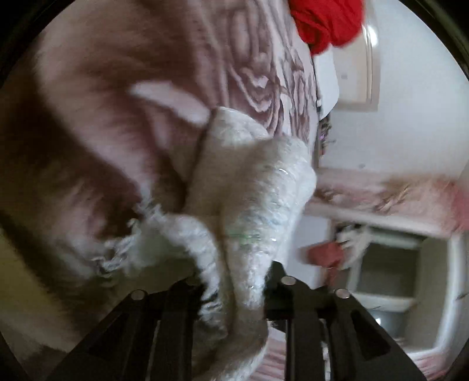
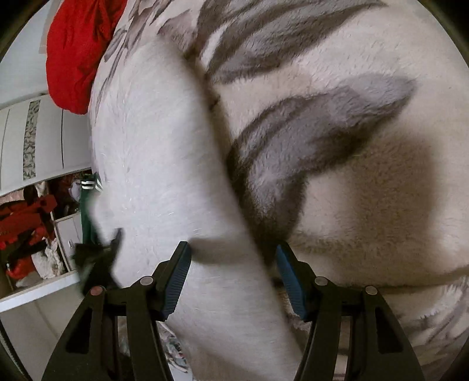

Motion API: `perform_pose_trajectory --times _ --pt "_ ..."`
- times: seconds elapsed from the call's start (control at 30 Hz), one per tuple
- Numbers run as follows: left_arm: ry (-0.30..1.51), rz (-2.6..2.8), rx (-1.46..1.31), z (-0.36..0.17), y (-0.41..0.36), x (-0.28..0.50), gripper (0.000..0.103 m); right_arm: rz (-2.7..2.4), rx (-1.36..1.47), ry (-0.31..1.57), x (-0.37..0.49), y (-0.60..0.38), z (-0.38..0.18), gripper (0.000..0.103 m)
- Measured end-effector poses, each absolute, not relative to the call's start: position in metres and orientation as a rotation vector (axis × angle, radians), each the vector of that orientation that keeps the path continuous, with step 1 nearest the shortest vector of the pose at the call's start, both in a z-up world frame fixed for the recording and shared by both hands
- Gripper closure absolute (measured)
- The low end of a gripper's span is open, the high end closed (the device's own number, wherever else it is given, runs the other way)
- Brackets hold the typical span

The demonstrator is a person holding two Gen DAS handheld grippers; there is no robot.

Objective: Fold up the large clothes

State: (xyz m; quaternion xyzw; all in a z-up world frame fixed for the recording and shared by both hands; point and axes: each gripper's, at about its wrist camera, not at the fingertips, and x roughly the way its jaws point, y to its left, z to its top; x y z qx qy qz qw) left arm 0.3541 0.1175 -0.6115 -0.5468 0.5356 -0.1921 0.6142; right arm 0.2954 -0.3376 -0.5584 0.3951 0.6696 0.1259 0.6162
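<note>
Two grippers were at work on one white fluffy garment [image 1: 249,187]; the left gripper [image 1: 234,290] was clamped on a bunched fold of it, the cloth squeezed between the black fingers and trailing up and away over a pink-grey blanket with a rose pattern [image 1: 234,58]; a frayed fringe [image 1: 123,249] of the garment hung to the left of the gripper, near its fingers; the view was blurred, so finer detail of the hold could not be made out; far off at the top lay a red cloth [image 1: 325,20], and to the right stood a white shelf unit [image 1: 425,263] against a pale wall; in the right wrist view the right gripper [image 2: 233,272] stood with its blue-padded fingers [image 2: 176,281] spread apart, the white garment [image 2: 152,146] lying between and beyond them, its right edge running as a dark fold line from the far middle down toward the right finger; whether the pads touched the cloth could not be told; right of that edge lay the plush bed cover with grey leaf shapes [image 2: 322,117]; the red cloth [image 2: 79,49] sat at the far left, beside a white wardrobe [image 2: 35,137] with red clothing [image 2: 26,222] heaped in its open part.
</note>
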Motion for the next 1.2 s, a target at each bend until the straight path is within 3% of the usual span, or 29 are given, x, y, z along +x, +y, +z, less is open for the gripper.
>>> perform_pose_trajectory --times 0.03,0.07,0.13,0.33,0.37,0.4,0.43,0.47,0.57,0.6,0.63,0.73,0.83,0.93,0.97,1.1,1.2 --pt "1.233 -0.452 -1.247 -0.602 0.121 0.351 0.067 0.294 0.904 1.535 0.295 -0.345 -0.556 0.041" --pt "1.229 -0.445 -1.220 -0.593 0.123 0.350 0.047 0.299 0.899 1.525 0.302 -0.346 -0.552 0.041" --pt "1.198 -0.396 -1.195 -0.573 0.129 0.345 0.027 0.319 0.894 1.498 0.312 -0.349 -0.546 0.041" --pt "1.216 -0.344 -0.888 -0.555 0.095 0.388 0.029 0.351 0.899 1.447 0.370 -0.349 -0.536 0.041" --pt "1.225 -0.332 -0.833 -0.559 0.087 0.394 0.056 0.361 0.928 1.442 0.379 -0.361 -0.548 0.041" --pt "1.231 -0.336 -0.793 -0.564 0.082 0.399 0.076 0.379 0.967 1.436 0.395 -0.359 -0.554 0.041" --pt "1.241 -0.343 -0.765 -0.566 0.078 0.403 0.086 0.389 0.981 1.441 0.398 -0.354 -0.562 0.041" --pt "1.231 -0.352 -0.743 -0.565 0.081 0.399 0.087 0.395 0.991 1.461 0.410 -0.347 -0.570 0.041" --pt "1.192 -0.344 -0.761 -0.557 0.092 0.396 0.089 0.429 1.004 1.499 0.437 -0.317 -0.584 0.041" --pt "1.181 -0.334 -0.774 -0.557 0.095 0.399 0.089 0.408 0.962 1.482 0.445 -0.313 -0.580 0.055" --pt "1.171 -0.316 -0.787 -0.557 0.103 0.397 0.089 0.401 0.923 1.462 0.448 -0.307 -0.573 0.082" --pt "1.205 -0.296 -0.825 -0.578 0.110 0.410 0.089 0.325 0.808 1.393 0.457 -0.295 -0.558 0.092" --pt "1.264 -0.312 -0.895 -0.612 0.115 0.417 0.083 0.307 0.728 1.456 0.469 -0.289 -0.564 0.092" --pt "1.320 -0.332 -0.870 -0.592 0.117 0.413 0.056 0.267 0.635 1.500 0.470 -0.288 -0.542 0.085" --pt "1.320 -0.318 -0.788 -0.573 0.114 0.409 0.054 0.268 0.608 1.492 0.467 -0.287 -0.530 0.085" --pt "1.189 -0.299 -0.560 -0.494 0.102 0.376 0.054 0.364 0.513 1.470 0.420 -0.279 -0.477 0.085" --pt "1.178 -0.339 -0.539 -0.468 0.077 0.350 0.056 0.492 0.521 1.563 0.381 -0.251 -0.479 0.085"
